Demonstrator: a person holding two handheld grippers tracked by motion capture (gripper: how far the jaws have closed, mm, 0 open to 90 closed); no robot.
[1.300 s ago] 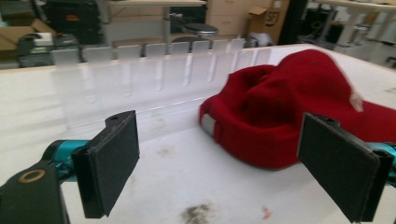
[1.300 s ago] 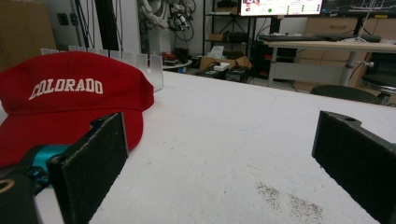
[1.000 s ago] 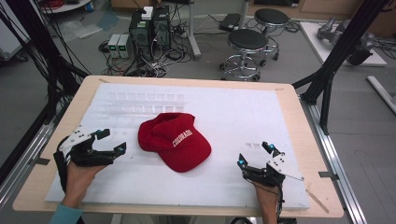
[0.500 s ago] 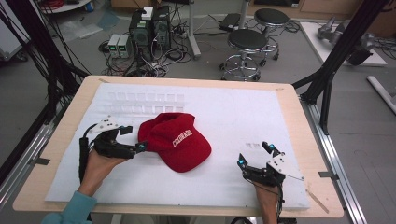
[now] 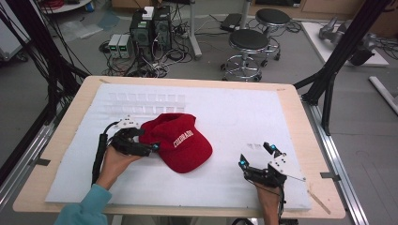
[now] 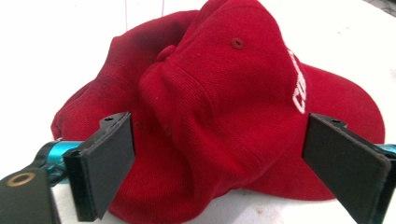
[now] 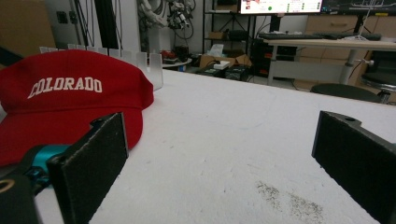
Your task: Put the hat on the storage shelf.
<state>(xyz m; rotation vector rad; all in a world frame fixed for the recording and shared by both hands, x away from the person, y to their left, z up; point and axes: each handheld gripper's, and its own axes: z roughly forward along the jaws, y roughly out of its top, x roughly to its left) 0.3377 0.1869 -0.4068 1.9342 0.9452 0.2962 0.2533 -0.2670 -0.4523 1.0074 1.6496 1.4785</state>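
Observation:
A red baseball cap with white "COLORADO" lettering lies on the white foam sheet, brim toward the front right. My left gripper is open at the cap's left side. In the left gripper view the cap bulges between the two wide-apart jaws, which do not press on it. My right gripper rests open on the sheet at the front right, well clear of the cap. The right gripper view has the cap at its left, beyond the jaws, with bare foam between them.
A row of clear plastic dividers stands on the sheet behind the cap. The sheet covers a wooden table. Black frame posts rise at the table's sides. Stools and computer boxes are on the floor beyond.
My left gripper has travelled right and forward from the table's left side until its open jaws straddle the cap's left side. The right gripper and the cap have stayed put.

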